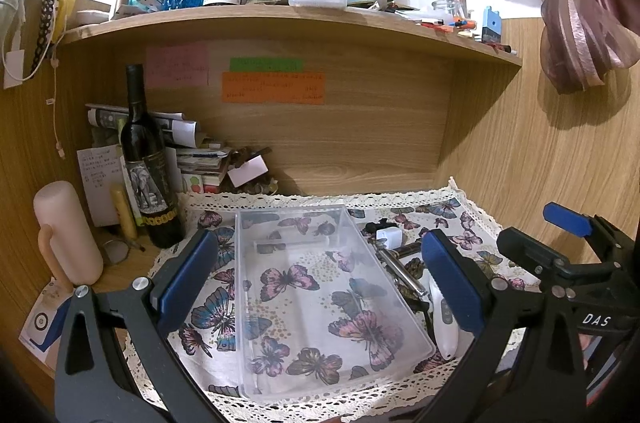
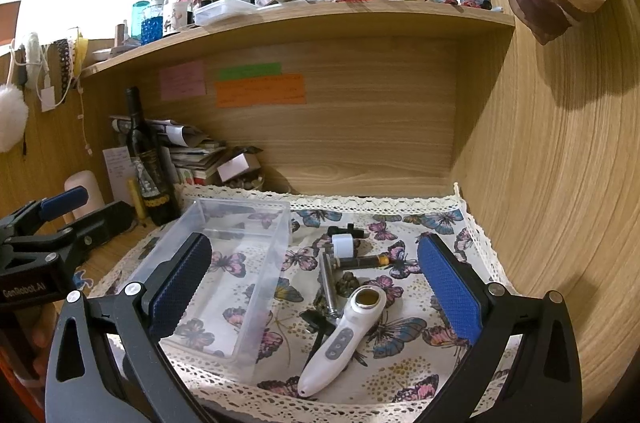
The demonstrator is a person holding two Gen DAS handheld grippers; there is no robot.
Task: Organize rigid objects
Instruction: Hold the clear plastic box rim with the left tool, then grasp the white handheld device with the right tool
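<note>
Both of your grippers hang wide open over the butterfly cloth, holding nothing. Your left gripper straddles the clear plastic box, which sits empty on the cloth's left half with one blue pad on either side of it. Your right gripper frames the loose pile just right of the box: a white handheld device lies nearest you, its round head pointing away. Beyond it lie a metal rod, a dark tube and a small white cap, close together. A wine bottle stands off the cloth, back left.
</note>
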